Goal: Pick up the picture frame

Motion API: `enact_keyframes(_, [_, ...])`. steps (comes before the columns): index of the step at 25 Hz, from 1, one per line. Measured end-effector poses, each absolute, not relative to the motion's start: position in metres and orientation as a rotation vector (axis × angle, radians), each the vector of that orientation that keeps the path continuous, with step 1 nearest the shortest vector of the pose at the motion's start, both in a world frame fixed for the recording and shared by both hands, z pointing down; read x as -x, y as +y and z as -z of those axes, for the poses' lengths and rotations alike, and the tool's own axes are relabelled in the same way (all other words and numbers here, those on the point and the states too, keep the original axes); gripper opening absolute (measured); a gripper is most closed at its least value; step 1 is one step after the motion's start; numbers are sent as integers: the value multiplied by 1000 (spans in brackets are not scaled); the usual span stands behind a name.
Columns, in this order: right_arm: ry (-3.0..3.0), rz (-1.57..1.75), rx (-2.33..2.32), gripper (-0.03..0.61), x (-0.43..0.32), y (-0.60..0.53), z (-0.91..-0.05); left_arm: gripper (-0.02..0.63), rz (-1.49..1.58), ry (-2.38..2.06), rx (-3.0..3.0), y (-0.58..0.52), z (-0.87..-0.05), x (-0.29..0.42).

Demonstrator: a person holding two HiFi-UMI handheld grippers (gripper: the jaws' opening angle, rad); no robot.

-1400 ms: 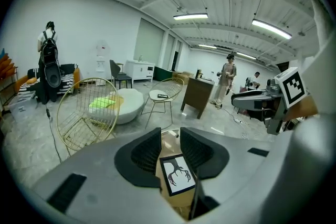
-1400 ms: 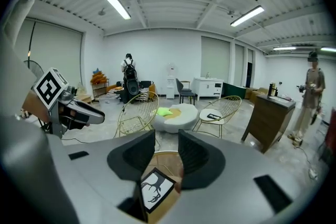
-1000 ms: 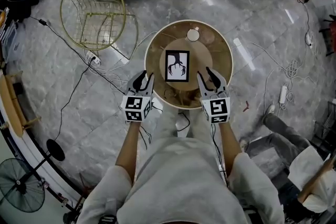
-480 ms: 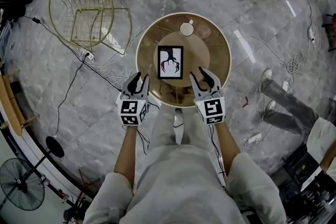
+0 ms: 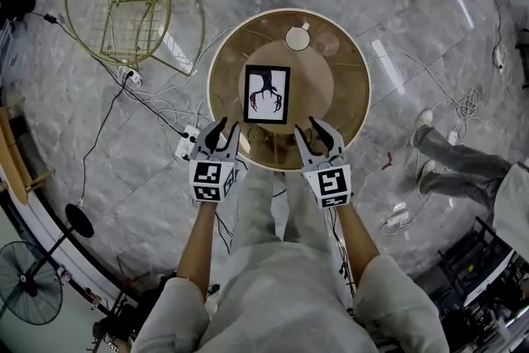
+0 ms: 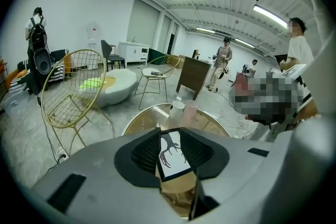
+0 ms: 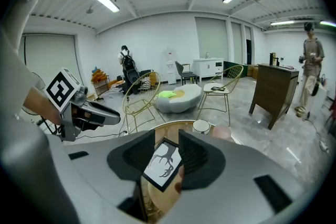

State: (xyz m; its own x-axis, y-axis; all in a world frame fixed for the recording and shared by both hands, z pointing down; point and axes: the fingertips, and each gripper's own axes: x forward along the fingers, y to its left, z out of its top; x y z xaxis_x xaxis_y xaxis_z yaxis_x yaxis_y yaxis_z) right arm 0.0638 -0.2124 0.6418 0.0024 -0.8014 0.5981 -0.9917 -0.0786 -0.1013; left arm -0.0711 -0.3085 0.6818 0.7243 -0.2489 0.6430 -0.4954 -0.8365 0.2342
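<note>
A black-edged picture frame [image 5: 267, 94] with a dark antler print lies flat in the middle of a round gold-rimmed glass table [image 5: 351, 107]. My left gripper [image 5: 223, 132] hovers open at the table's near edge, just left of and below the frame. At the same edge, to the frame's lower right, my right gripper [image 5: 316, 132] is also open. Neither touches the frame. In the left gripper view the frame [image 6: 172, 159] shows in the gap of the left gripper [image 6: 169, 135]. The right gripper view shows the frame [image 7: 160, 162] beyond the right gripper [image 7: 167, 136].
A white cup [image 5: 297, 38] stands on the table's far side. A gold wire chair [image 5: 132, 0] is at far left. A power strip with cables [image 5: 186, 146] lies on the floor by the left gripper. A person's legs [image 5: 455, 169] are at the right, a fan [image 5: 29, 293] at bottom left.
Both grippers stayed open and drew back slightly, from beside the frame's lower part to the table's near edge. The person on the right walked a few steps.
</note>
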Motion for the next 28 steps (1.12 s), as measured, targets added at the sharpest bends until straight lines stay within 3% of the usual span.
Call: enact_keyframes(28, [-1805,-880,-1850,165,-62,-223,-783,106,-942,-493,-2468,-318,-817,52])
